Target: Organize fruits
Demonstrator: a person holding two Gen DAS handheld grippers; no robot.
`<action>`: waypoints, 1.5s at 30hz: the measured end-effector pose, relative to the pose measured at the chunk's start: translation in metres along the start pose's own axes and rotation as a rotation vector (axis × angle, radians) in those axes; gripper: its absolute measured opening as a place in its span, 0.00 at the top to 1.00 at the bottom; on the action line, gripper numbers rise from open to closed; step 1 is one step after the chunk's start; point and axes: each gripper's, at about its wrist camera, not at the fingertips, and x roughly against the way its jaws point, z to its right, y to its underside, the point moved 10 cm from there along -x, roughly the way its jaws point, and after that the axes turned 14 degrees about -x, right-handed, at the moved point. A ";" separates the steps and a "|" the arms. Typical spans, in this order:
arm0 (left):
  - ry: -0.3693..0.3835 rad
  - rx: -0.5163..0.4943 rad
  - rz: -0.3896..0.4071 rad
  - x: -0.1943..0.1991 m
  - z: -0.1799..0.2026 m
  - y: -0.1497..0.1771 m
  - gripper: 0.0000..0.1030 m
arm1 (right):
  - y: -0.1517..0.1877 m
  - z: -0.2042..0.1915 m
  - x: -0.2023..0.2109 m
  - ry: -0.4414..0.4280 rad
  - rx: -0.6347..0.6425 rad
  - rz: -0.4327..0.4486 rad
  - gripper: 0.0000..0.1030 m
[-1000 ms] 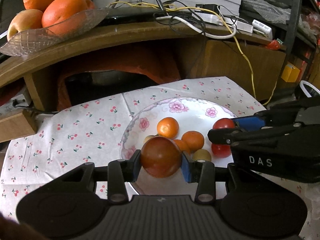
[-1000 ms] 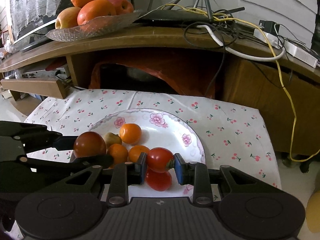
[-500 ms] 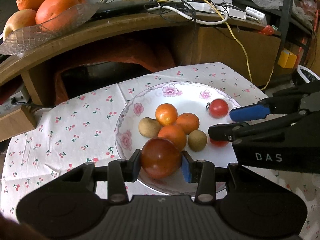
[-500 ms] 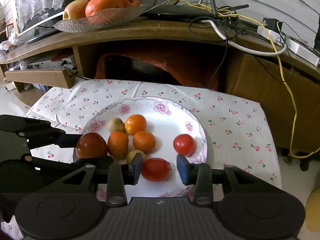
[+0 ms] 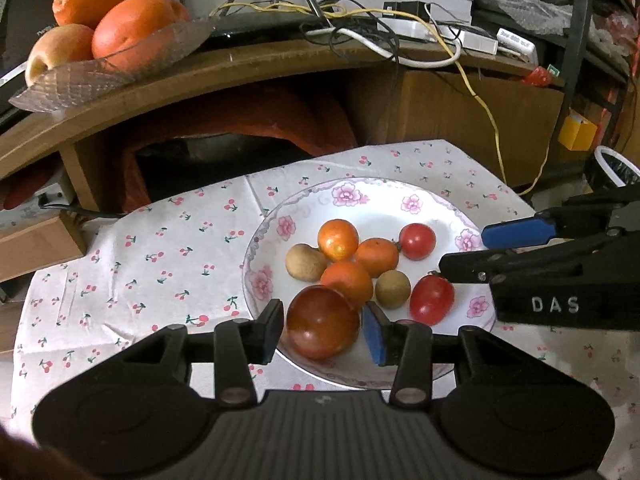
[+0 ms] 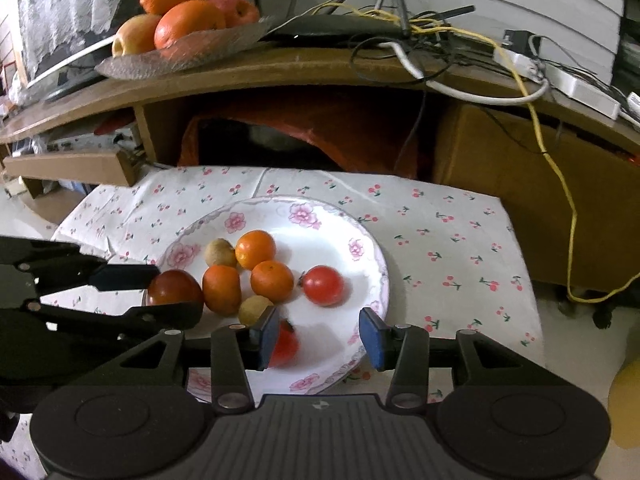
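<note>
A flowered white plate (image 5: 360,190) (image 6: 320,236) on a cherry-print cloth holds three small oranges (image 5: 346,283), two brown fruits (image 5: 306,262) and two red tomatoes (image 5: 417,241) (image 5: 432,299). My left gripper (image 5: 323,330) hangs over the plate's near rim with its jaws opening. A dark red tomato (image 5: 322,322) (image 6: 174,286) lies between its pads, with a gap on each side. My right gripper (image 6: 318,334) (image 5: 466,252) stands open over the plate's right side. One red tomato (image 6: 285,344) lies beside its left pad, partly hidden; the other (image 6: 323,285) sits ahead of it.
A glass dish (image 5: 108,68) (image 6: 180,52) of large oranges and apples stands on the curved wooden shelf behind. Cables and a router (image 5: 360,36) crowd that shelf. A wooden block (image 5: 36,244) lies at the cloth's left edge. The cloth (image 6: 440,240) lies bare right of the plate.
The right gripper opened and let its red tomato go onto the plate. The left pads have parted from the dark tomato. Both grippers drew back a little from the plate.
</note>
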 end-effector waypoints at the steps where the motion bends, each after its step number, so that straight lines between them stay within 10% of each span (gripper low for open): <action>1: -0.003 0.001 0.002 0.003 0.000 0.000 0.50 | 0.000 0.001 0.002 -0.001 -0.006 0.002 0.59; 15: -0.135 0.065 0.040 0.056 0.004 0.012 0.00 | 0.013 0.002 0.058 0.009 -0.062 0.038 0.58; 45: -0.162 0.202 0.028 0.139 0.048 0.068 0.00 | 0.094 -0.011 0.149 -0.018 -0.144 0.024 0.55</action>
